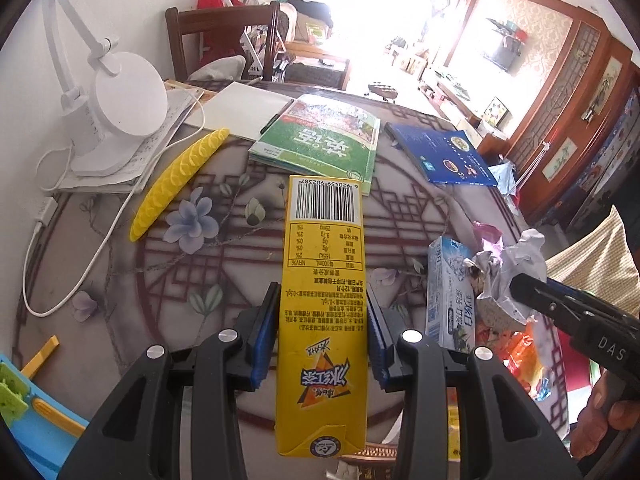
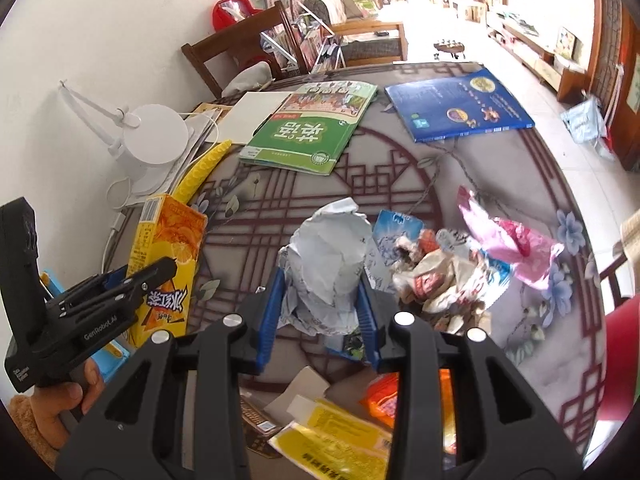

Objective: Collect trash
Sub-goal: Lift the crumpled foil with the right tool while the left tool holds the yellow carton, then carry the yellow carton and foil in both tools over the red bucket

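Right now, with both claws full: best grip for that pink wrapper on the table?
Take the pink wrapper by its raised, crumpled upper end, claw coming from above with fingers across the narrow peak. It stands puffed up at the far right of the trash pile, so that side is clear; a low approach would probably catch the neighbouring wrappers.

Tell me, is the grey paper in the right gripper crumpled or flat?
Crumpled. The grey paper is creased into a wad, pinched between the right gripper's blue pads.

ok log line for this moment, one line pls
left tool: shut on yellow carton | right tool: shut on crumpled paper | wrapper pile on table
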